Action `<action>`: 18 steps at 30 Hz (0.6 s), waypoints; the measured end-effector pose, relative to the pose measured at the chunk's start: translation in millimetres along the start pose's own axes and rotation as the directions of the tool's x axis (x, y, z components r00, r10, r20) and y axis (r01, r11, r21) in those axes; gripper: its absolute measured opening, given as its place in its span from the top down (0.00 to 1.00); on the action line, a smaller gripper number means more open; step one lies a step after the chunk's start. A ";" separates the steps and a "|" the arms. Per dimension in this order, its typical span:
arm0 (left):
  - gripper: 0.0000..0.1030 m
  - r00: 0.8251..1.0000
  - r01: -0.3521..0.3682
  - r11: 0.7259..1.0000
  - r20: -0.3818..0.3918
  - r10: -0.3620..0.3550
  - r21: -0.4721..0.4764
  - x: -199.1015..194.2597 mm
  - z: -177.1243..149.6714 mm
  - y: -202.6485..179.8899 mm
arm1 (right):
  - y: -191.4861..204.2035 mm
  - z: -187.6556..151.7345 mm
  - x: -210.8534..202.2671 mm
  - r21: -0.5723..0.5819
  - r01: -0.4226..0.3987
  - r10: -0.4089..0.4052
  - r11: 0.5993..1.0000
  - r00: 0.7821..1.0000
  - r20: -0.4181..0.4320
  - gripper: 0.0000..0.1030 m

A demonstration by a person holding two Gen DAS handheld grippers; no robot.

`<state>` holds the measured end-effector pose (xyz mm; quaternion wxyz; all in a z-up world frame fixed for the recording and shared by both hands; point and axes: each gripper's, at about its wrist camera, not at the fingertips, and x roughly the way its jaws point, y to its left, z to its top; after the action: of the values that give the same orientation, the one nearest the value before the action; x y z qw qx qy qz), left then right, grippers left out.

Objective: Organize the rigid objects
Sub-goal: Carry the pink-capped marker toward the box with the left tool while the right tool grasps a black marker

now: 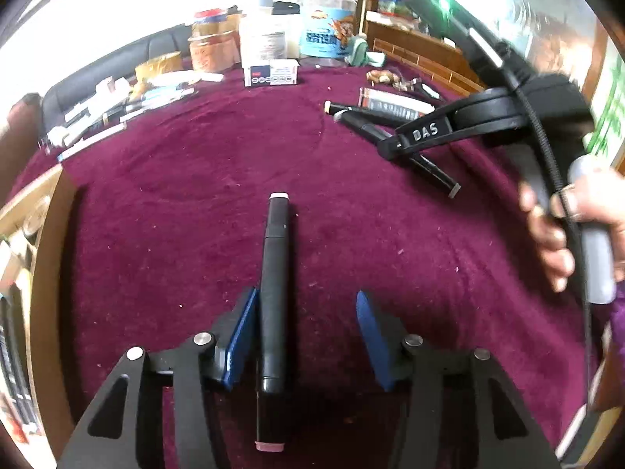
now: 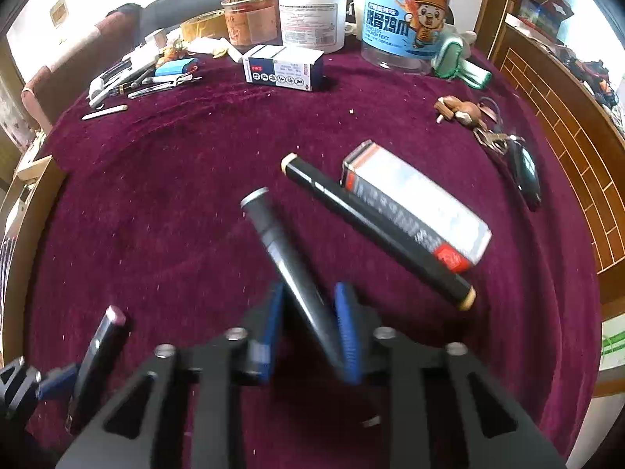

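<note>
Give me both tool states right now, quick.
Left tool: open; black marker lies between the fingers, against the left pad, not clamped.
Right tool: closed on a grey-capped black marker, blurred by motion.

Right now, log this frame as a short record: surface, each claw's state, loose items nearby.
surface: maroon velvet tablecloth
left claw: open, black marker with pink end cap lying between the fingers, against the left one
right claw: around black marker with grey cap, contact blurred
loose nearby: black marker with cream caps, white and red carton
</note>
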<state>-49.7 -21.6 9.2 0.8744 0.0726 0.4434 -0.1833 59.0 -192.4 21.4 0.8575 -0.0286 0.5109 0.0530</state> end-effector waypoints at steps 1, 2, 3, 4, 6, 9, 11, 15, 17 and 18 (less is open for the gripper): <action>0.70 1.000 0.009 1.000 0.000 -0.009 -0.003 -3.1 -1.8 0.2 | -1.0 -4.3 -2.9 0.006 -0.001 0.001 1.000 1.000 -0.002 0.86; 0.86 1.000 0.016 1.000 -0.009 -0.016 -0.003 -5.3 -3.6 1.0 | -2.0 -9.9 -6.7 0.017 -0.013 0.013 1.000 1.000 -0.006 0.86; 0.87 0.999 0.031 0.999 -0.016 -0.031 -0.013 -8.0 -5.6 3.2 | -0.8 -12.4 -8.1 0.023 -0.028 0.028 0.999 1.000 -0.008 0.86; 0.87 0.999 0.045 0.999 -0.018 -0.045 -0.025 -12.1 -8.9 6.1 | -0.6 -17.0 -11.5 0.028 -0.047 0.047 0.999 0.999 -0.009 0.86; 0.86 0.999 0.041 0.999 -0.006 -0.041 -0.024 -20.0 -14.3 7.6 | 0.3 -27.5 -19.9 0.037 -0.072 0.071 0.997 0.997 0.004 0.86; 0.86 0.999 0.036 0.999 0.013 -0.036 -0.032 -32.8 -21.3 10.4 | 1.8 -43.0 -35.2 0.060 -0.129 0.127 0.990 0.991 0.033 0.86; 0.86 0.999 0.020 0.999 0.027 -0.019 -0.039 -40.1 -24.0 11.9 | 3.6 -52.7 -45.1 0.072 -0.170 0.167 0.983 0.985 0.049 0.86; 0.86 0.999 0.000 0.999 0.051 0.002 -0.050 -53.6 -28.6 13.6 | 12.0 -66.5 -60.4 0.075 -0.216 0.211 0.974 0.975 0.068 0.86; 0.86 0.998 -0.006 0.999 0.063 0.010 -0.050 -60.9 -30.6 12.9 | 16.5 -72.5 -67.6 0.070 -0.231 0.226 0.970 0.971 0.075 0.86; 0.86 0.997 -0.012 0.999 0.072 0.015 -0.050 -65.9 -32.8 12.2 | 18.7 -75.3 -71.5 0.068 -0.235 0.229 0.970 0.970 0.081 0.86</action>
<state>-105.0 16.0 42.1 0.8925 0.0474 0.4156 -0.1690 -42.8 -185.9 48.5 0.8638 0.0664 0.4810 0.1343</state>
